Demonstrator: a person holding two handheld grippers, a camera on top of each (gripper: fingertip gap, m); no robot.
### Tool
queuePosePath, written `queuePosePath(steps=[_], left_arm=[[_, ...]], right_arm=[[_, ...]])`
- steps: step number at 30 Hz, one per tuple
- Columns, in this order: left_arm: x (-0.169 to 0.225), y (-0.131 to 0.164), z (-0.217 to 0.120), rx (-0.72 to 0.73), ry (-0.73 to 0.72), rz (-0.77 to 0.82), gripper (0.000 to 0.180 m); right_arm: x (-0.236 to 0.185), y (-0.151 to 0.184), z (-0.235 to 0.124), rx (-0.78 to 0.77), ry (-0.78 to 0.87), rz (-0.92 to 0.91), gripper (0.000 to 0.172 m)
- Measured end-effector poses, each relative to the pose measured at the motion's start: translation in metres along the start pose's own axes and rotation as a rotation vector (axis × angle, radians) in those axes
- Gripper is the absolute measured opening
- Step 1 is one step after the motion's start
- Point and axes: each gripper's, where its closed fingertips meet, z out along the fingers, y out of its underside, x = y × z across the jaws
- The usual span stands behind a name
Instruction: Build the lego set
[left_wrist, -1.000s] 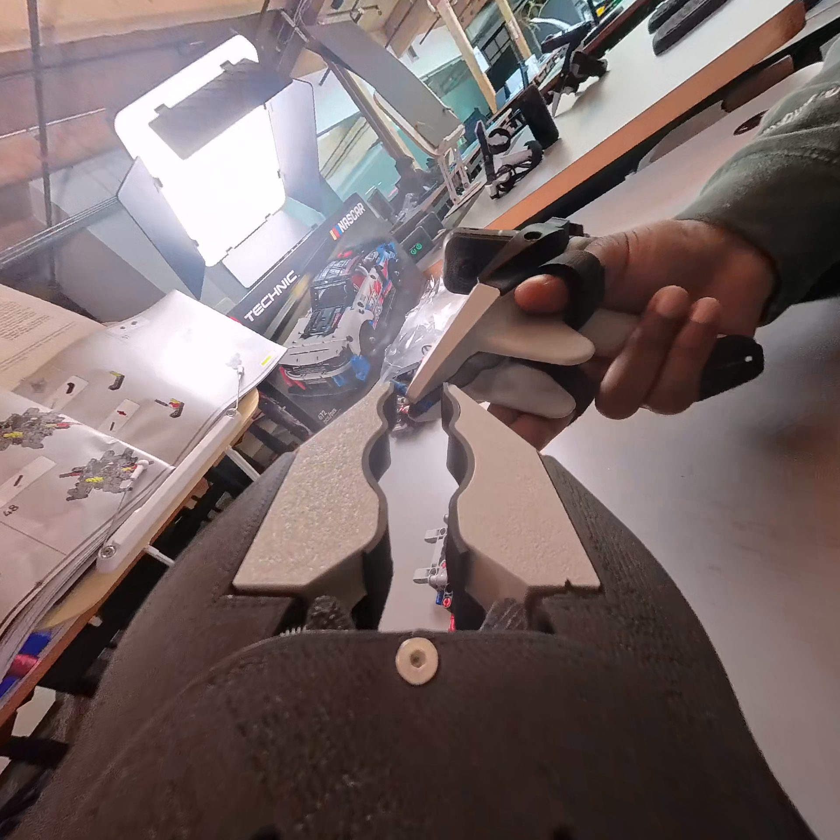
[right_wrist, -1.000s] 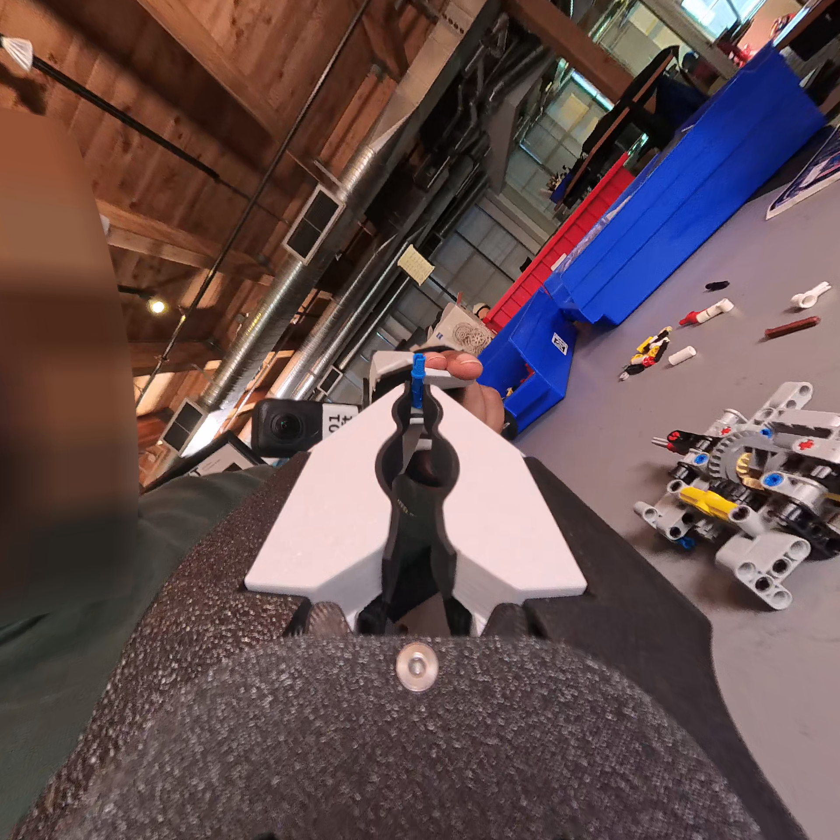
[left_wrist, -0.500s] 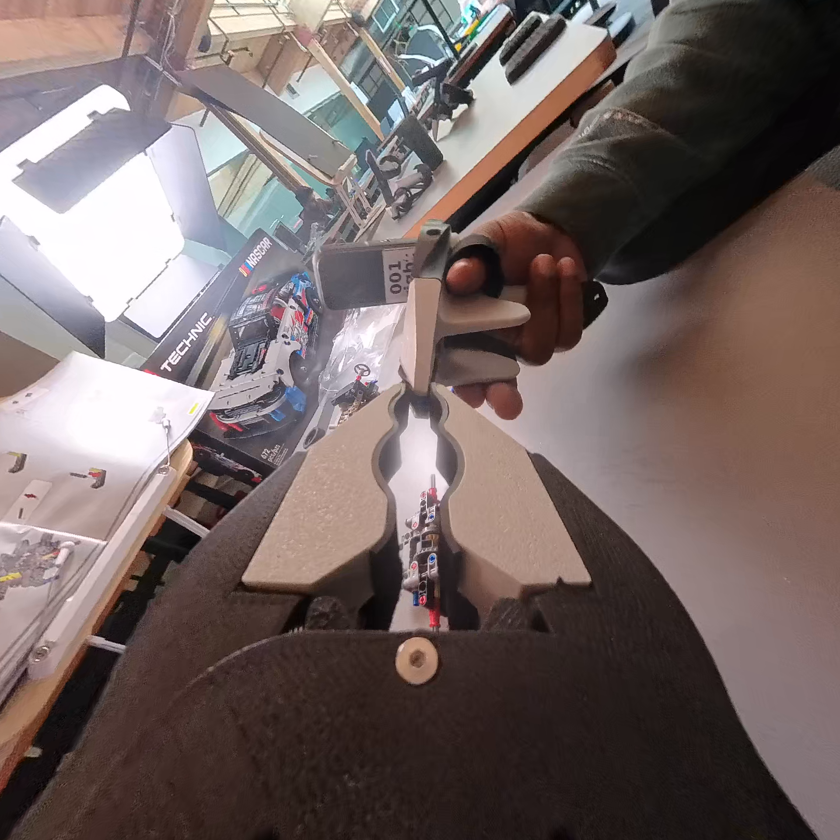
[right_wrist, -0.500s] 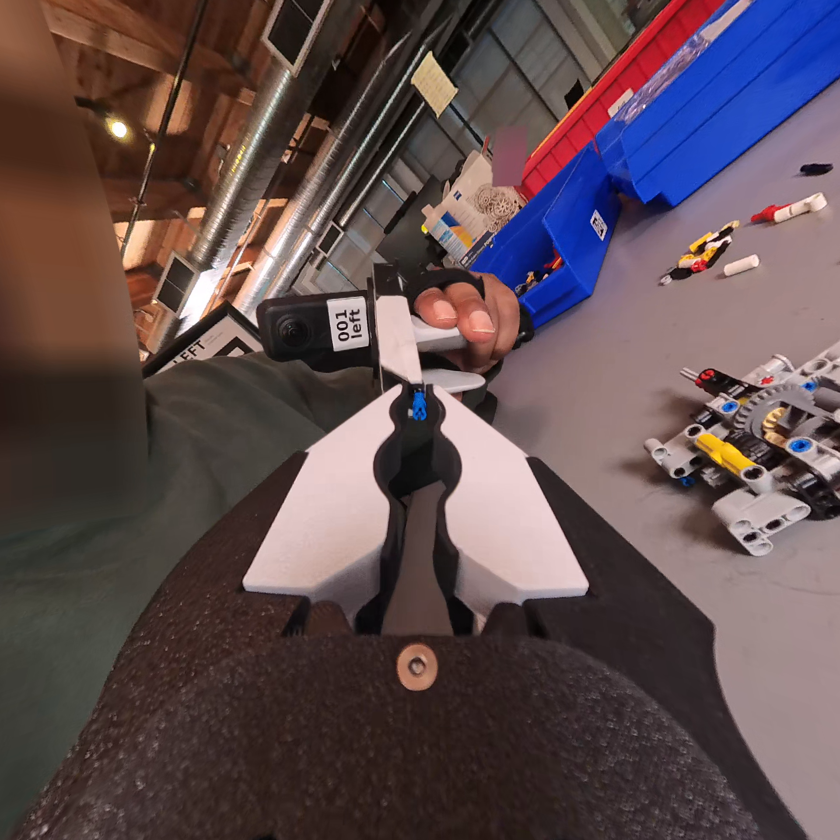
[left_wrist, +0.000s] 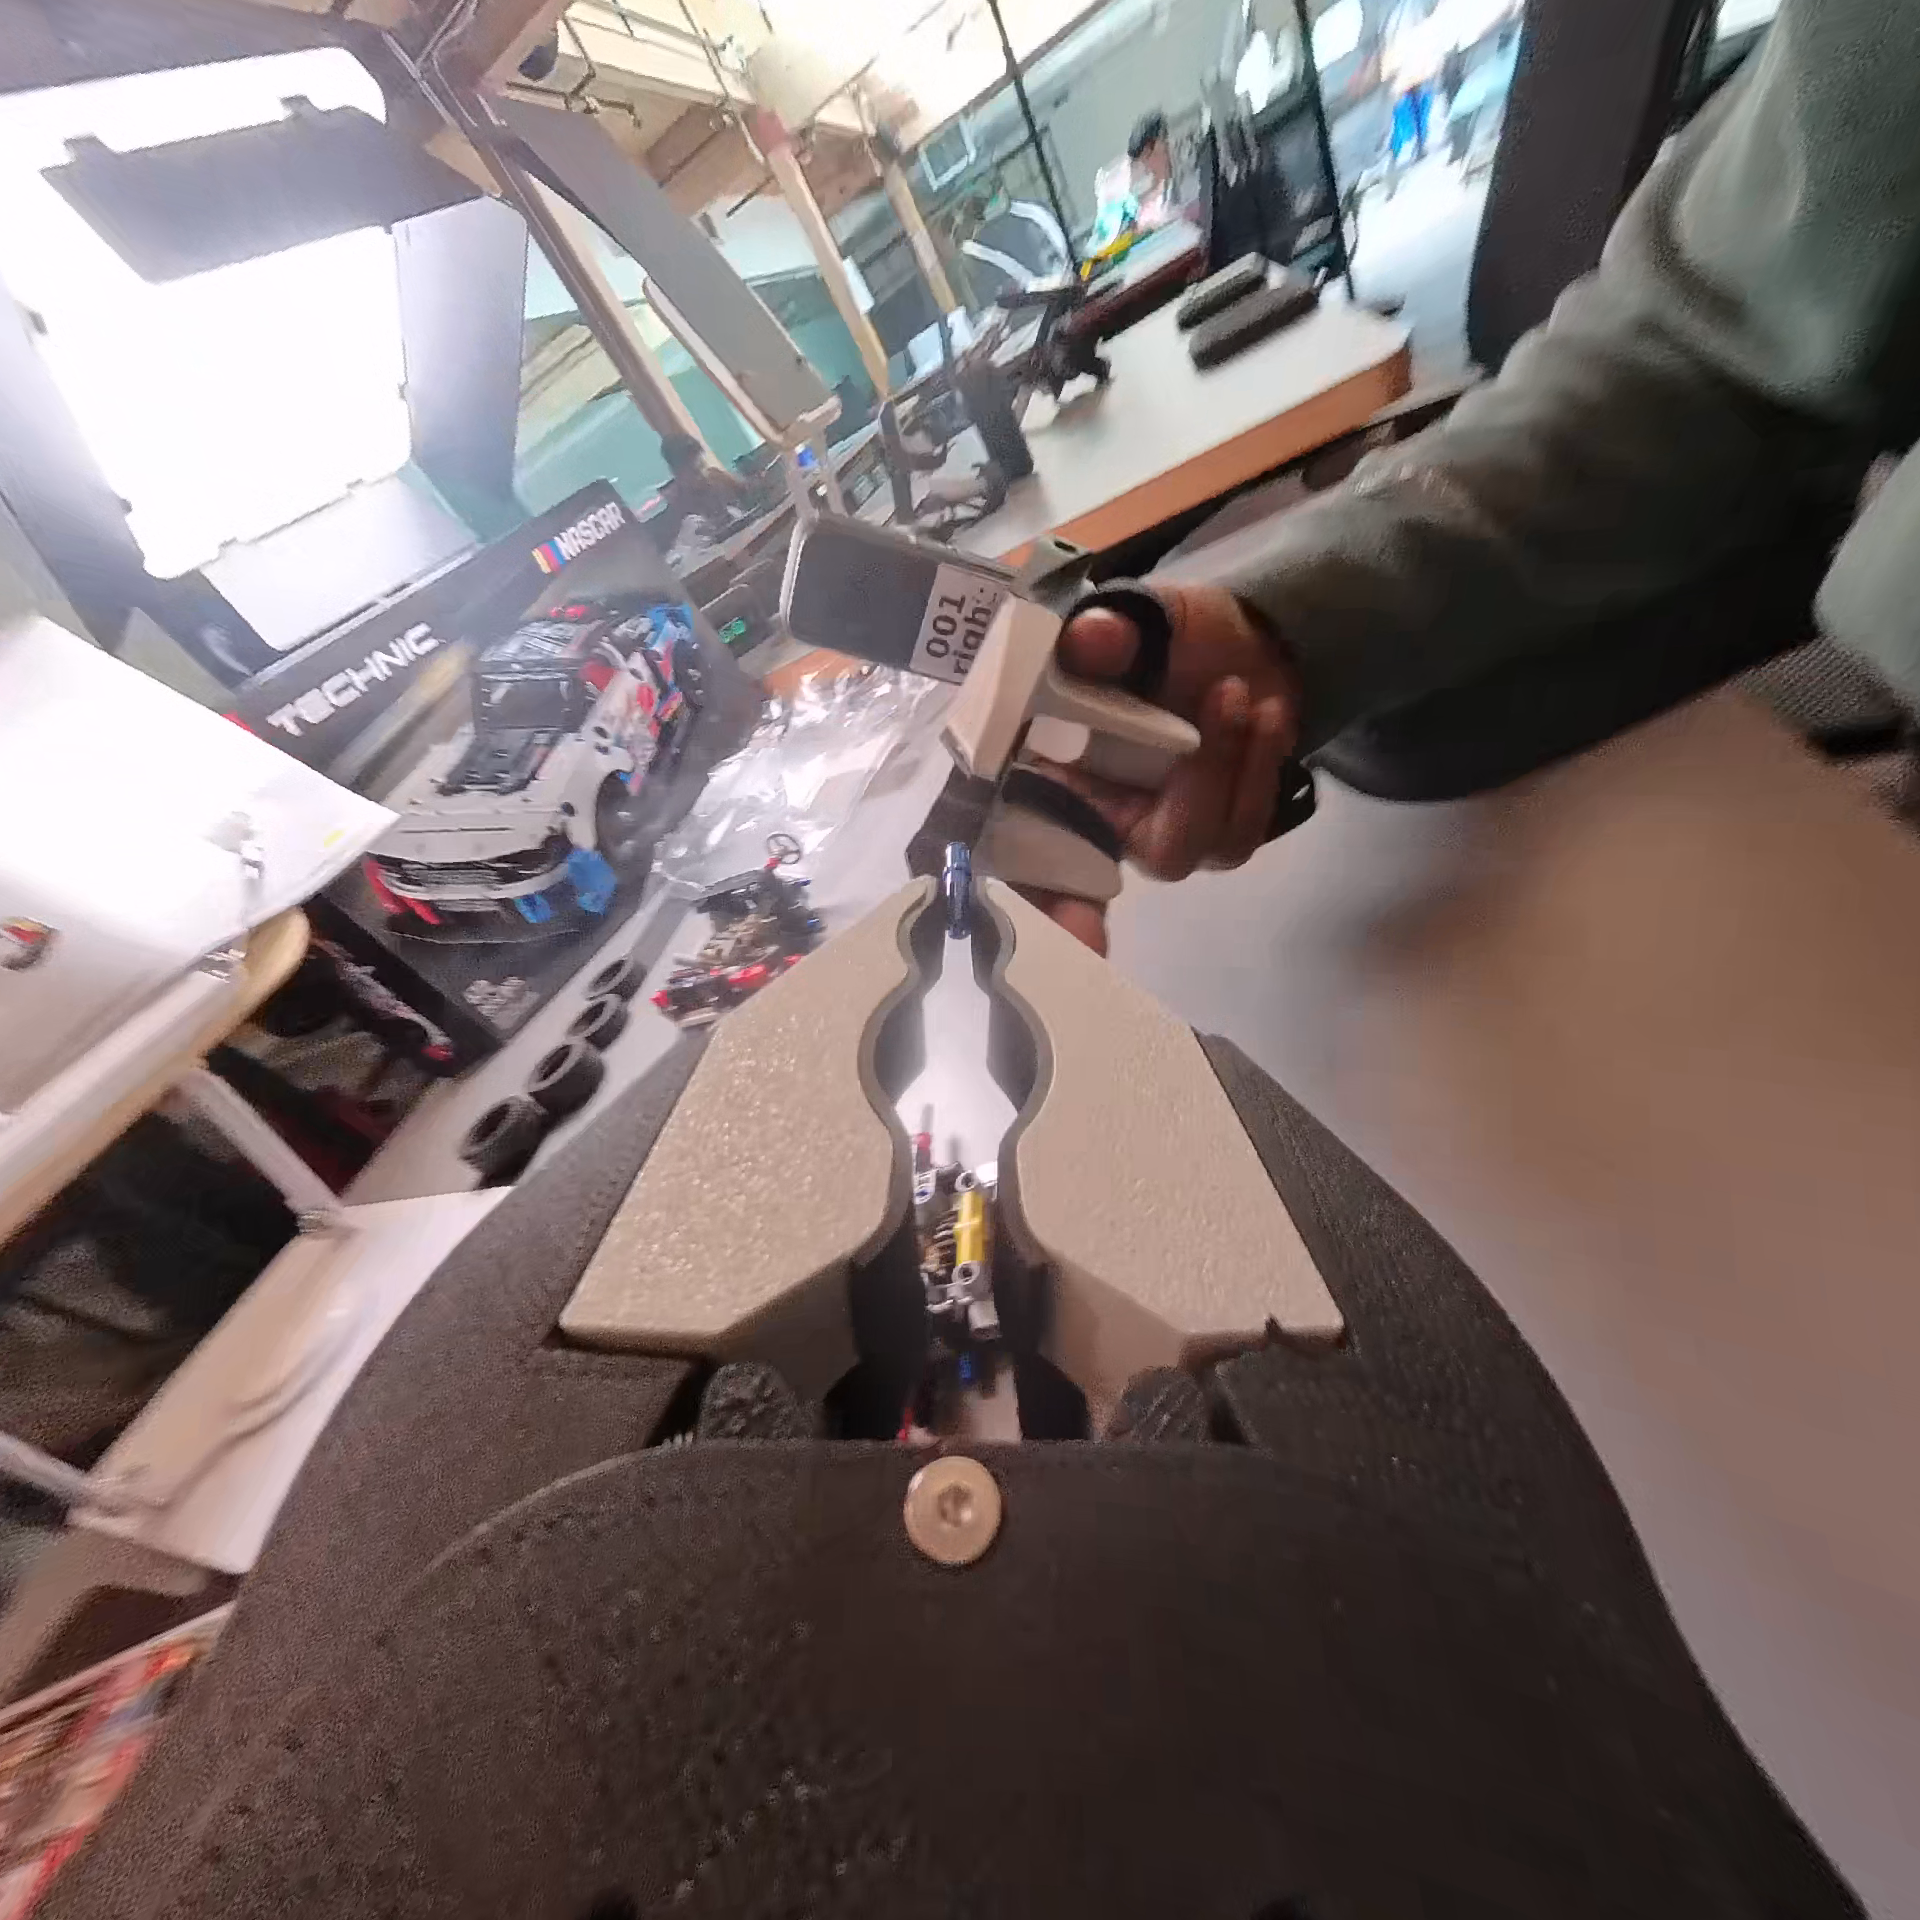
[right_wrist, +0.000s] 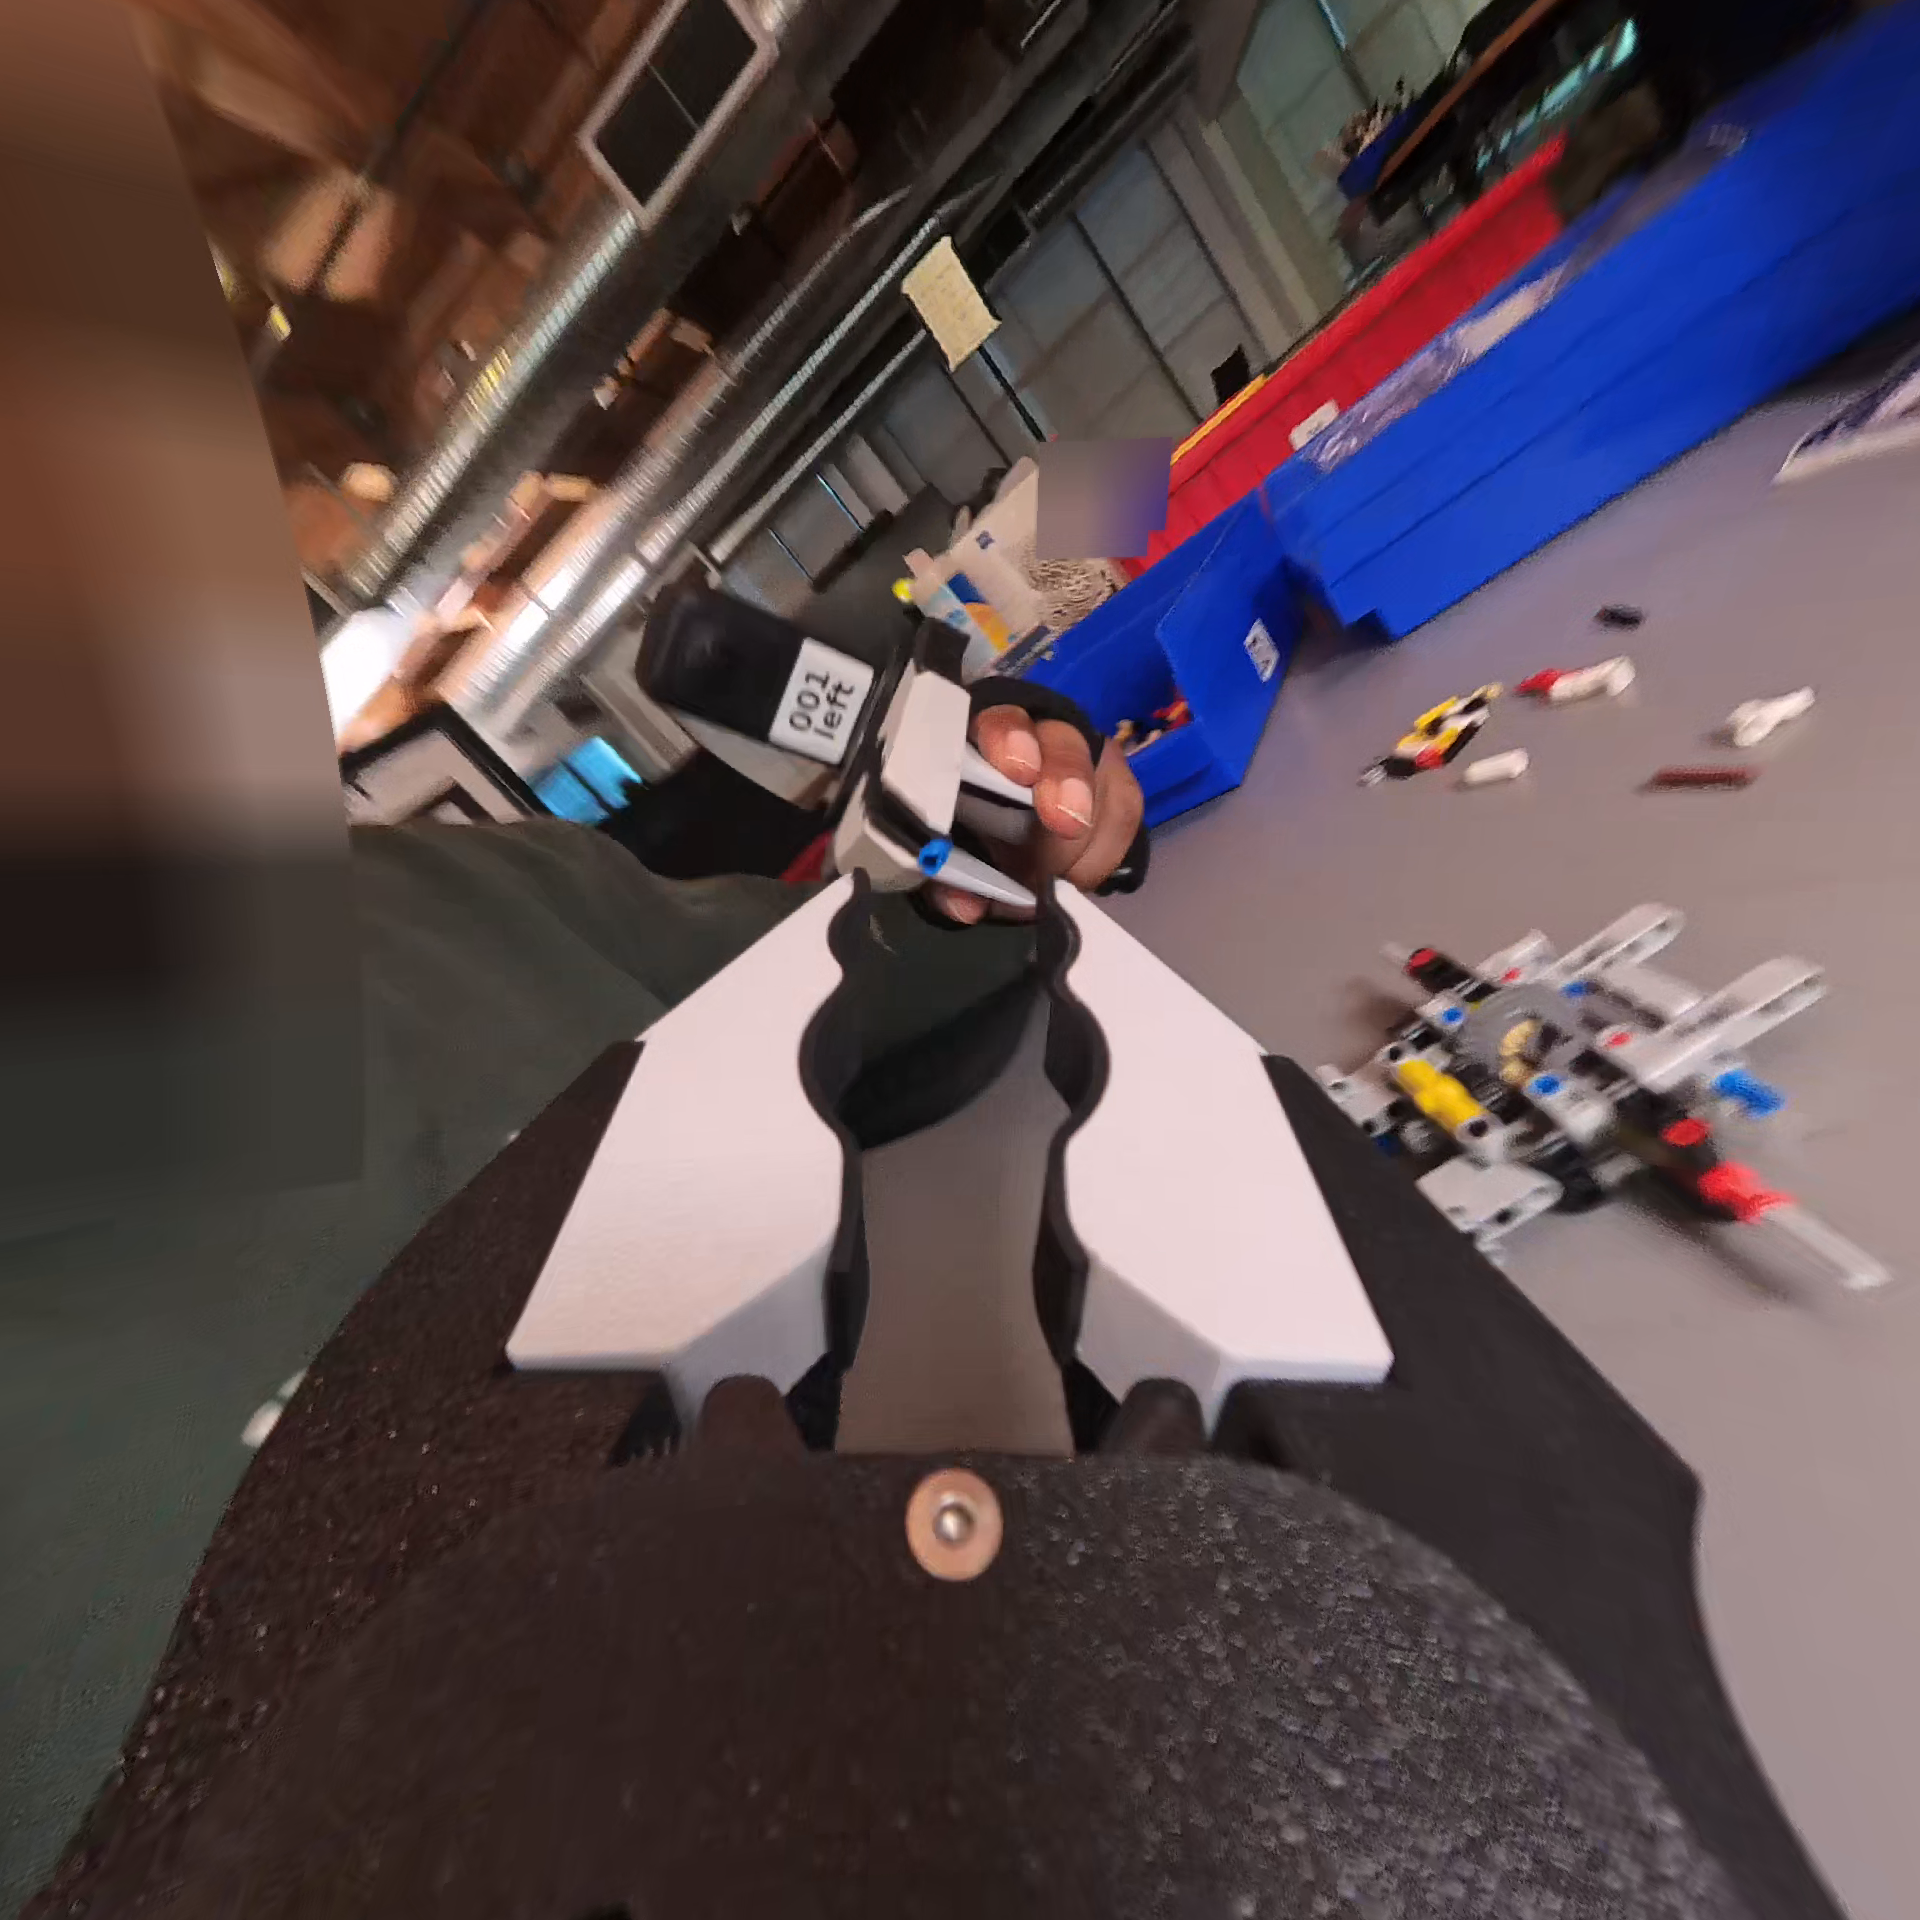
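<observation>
Left gripper (left_wrist: 956, 902) is pinching a small blue pin (left_wrist: 957, 883) right at its fingertips (left_wrist: 914, 914); both pads are pressing on it and most of the pin is sticking out past the tips. Thin hold, so any twist or knock is likely sending it flying.

Right gripper (right_wrist: 951, 894) is standing wide with nothing between its fingers. In its view the left gripper is showing just ahead with the blue pin end-on at its tips. The two tools are nearly touching, so a bump between them is the main risk, in my judgement.

Below the left jaws, a half-built toy assembly (right_wrist: 1558, 1081) is sitting on the grey tabletop (left_wrist: 1455, 1143), well inside the edges. A dropped pin could be bouncing into it or rolling away.

Farther out: loose small parts (right_wrist: 1455, 727) lying towards the blue bins (right_wrist: 1558, 416) at the far edge, black tyres (left_wrist: 566, 1070) and a toy car box (left_wrist: 499, 727) at the left edge. A pin landing among those would be hard to find. Both views are blurring, so fine alignment is hard to judge.
</observation>
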Motion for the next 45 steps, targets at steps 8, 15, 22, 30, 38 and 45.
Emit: queuePosePath(steps=[8, 15, 22, 30, 38, 45], left_arm=[[0.01, -0.005, 0.003, 0.1, 0.233, -0.48, 0.002], [0.032, -0.002, 0.011, 0.063, 0.388, -0.658, 0.003], [0.035, -0.007, 0.009, 0.099, 0.466, -0.778, 0.002], [0.032, -0.009, 0.008, 0.152, 0.557, -1.007, 0.002], [-0.007, 0.039, 0.005, -0.051, 0.205, -0.721, 0.019], [-0.009, 0.109, 0.008, -0.552, 0.051, -0.335, 0.03]], right_arm=[[-0.016, 0.021, 0.001, -0.199, 0.215, -0.989, 0.028], [-0.024, 0.027, 0.005, -0.223, 0.225, -1.124, 0.012], [-0.027, 0.031, 0.007, -0.244, 0.23, -1.185, 0.004], [-0.028, 0.03, 0.009, -0.26, 0.256, -1.193, 0.003], [-0.002, 0.011, -0.012, -0.249, 0.315, -1.0, 0.002], [0.026, -0.014, -0.05, -0.195, 0.428, -0.877, 0.002]])
